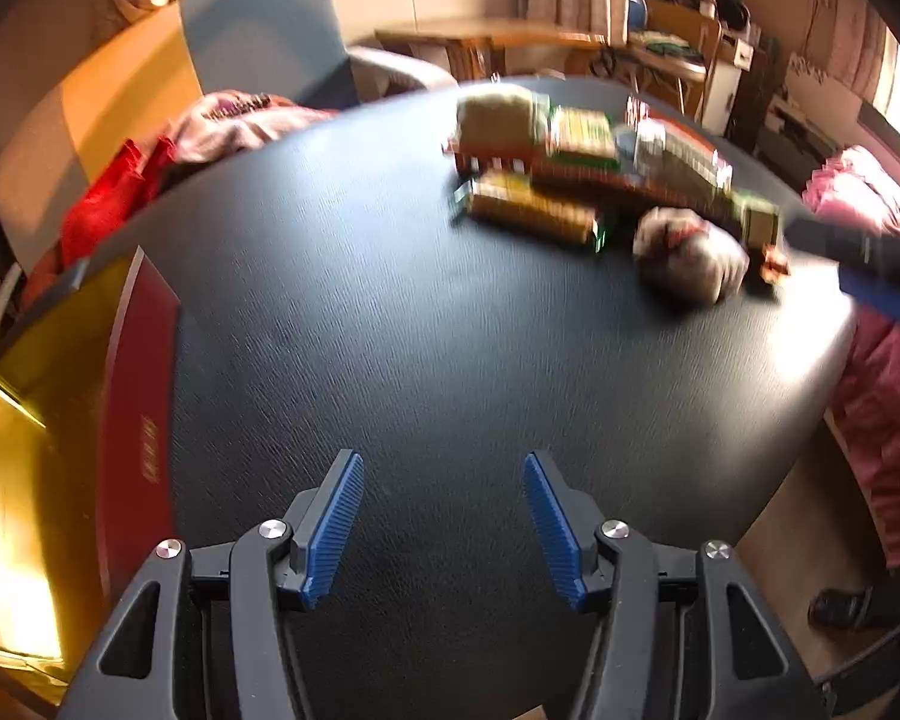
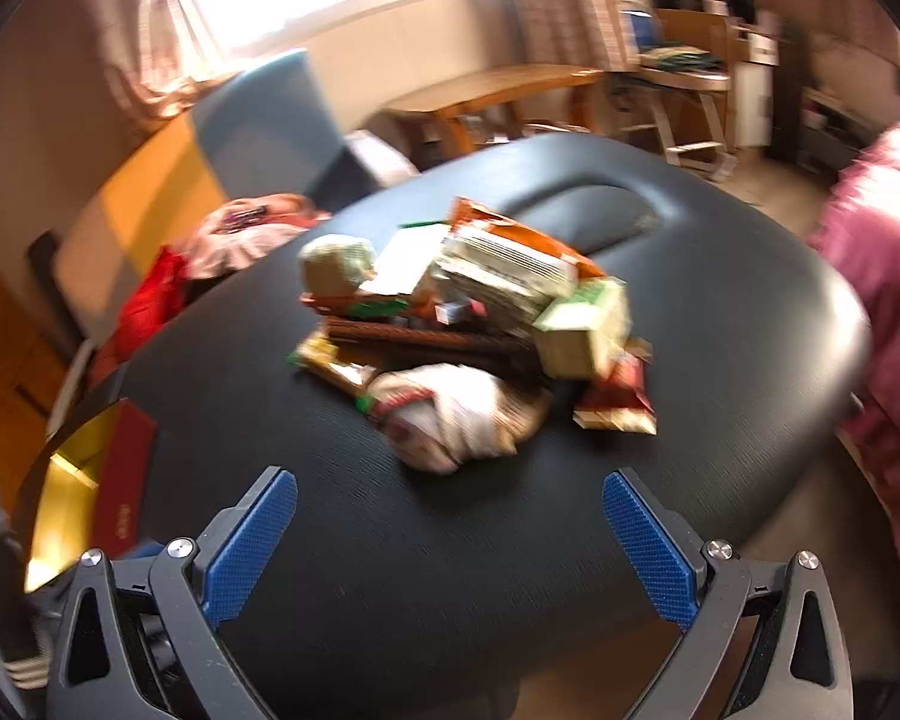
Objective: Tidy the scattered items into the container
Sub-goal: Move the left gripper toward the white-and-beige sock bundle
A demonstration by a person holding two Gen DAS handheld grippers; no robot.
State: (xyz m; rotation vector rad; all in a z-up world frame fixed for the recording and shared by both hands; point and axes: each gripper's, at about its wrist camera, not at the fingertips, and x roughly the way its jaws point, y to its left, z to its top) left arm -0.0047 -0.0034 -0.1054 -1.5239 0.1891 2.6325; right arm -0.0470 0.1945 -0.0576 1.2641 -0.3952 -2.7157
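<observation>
Left gripper (image 1: 444,522) jaws part-open, empty; right gripper (image 2: 450,546) jaws wide, empty.

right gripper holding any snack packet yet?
No: the right gripper is open and empty, its blue pads spread over bare table short of the snack pile.

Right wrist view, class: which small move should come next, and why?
Probably ease the right tongs forward onto the crumpled white packet. They stand open and empty, that packet is the nearest of the snack pile, and the red-and-gold box waits open at left.
</observation>
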